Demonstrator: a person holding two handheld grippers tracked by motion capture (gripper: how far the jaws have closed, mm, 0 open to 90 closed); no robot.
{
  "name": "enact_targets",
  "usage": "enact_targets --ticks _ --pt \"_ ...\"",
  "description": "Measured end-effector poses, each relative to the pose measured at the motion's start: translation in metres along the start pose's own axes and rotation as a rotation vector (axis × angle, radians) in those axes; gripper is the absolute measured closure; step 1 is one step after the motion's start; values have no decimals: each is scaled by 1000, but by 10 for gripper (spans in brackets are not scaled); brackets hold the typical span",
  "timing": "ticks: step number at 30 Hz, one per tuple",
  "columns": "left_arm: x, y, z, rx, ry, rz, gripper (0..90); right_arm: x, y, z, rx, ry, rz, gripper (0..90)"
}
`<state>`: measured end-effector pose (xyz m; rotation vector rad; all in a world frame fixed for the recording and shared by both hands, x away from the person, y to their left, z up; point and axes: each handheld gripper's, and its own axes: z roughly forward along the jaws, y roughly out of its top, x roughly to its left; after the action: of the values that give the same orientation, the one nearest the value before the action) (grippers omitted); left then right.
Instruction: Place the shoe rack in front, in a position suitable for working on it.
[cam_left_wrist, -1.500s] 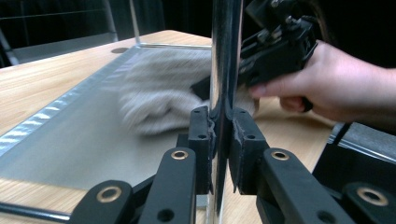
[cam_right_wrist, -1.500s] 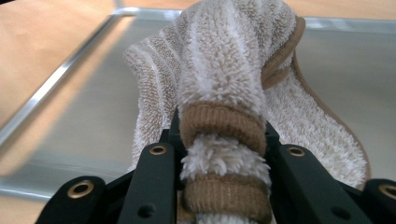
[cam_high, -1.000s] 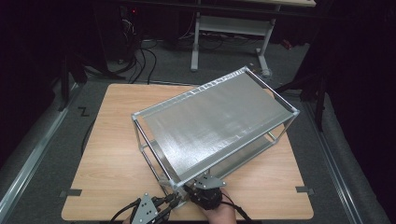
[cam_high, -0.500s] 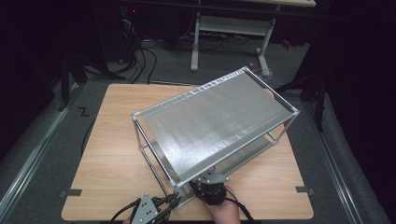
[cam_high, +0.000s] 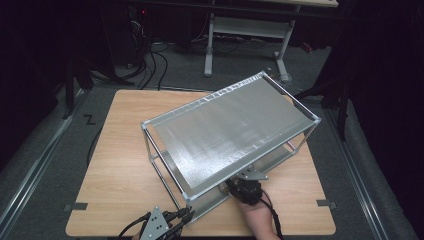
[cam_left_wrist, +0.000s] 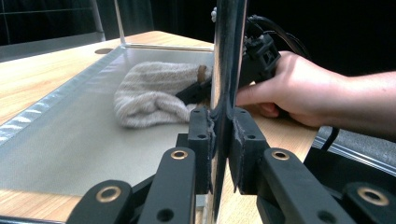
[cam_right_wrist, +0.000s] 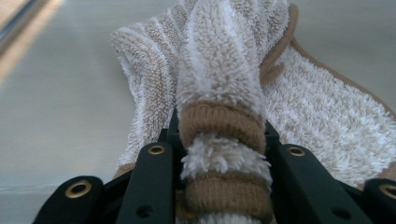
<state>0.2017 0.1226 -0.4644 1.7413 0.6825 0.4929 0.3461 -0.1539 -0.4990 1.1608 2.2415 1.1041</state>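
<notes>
Jaws of our left gripper (cam_left_wrist: 219, 135) are clamped tight on the upright corner post (cam_left_wrist: 227, 70) of the metal rack (cam_high: 150, 145), one pad pressed against each side of it; from the high view we see this gripper (cam_high: 187, 214) low at the near edge of the surface (cam_high: 115, 160), at the rack's near corner. Our right gripper (cam_right_wrist: 219, 135) is closed on a bunched fold of the towel (cam_right_wrist: 219, 60), a cream and tan striped terry cloth with a brown hem, which fills the gap between the jaws and spills out over them. In the left gripper view the towel (cam_left_wrist: 149, 95) lies in a heap on the rack's lower shelf (cam_left_wrist: 70, 144), and our right hand (cam_left_wrist: 289, 88) reaches in from the side of the post with its gripper against the towel's near end. From above, the right hand (cam_high: 257, 220) comes in at the bottom edge, with its gripper tucked under the near long side of the rack's top shelf (cam_high: 225, 130), so the towel itself is hidden there. The rack stands slantwise on the wooden surface, its far end pointing toward the right rear corner.
</notes>
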Motion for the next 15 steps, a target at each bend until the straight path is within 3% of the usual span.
enact_targets --ticks 4,6,8,9,15 --pt "0 0 0 -2 -5 -7 799 -22 -1 0 -1 -52 11 692" --pt "0 0 0 -2 -7 -10 798 -31 -1 0 5 -75 38 689" --pt "0 0 0 -2 -8 -9 798 -41 0 -1 9 -103 25 687" --pt "0 0 0 -2 -9 -9 798 -45 1 -1 12 -104 49 685" --pt "0 0 0 -2 -10 -12 798 -83 0 -1 3 -190 82 683"
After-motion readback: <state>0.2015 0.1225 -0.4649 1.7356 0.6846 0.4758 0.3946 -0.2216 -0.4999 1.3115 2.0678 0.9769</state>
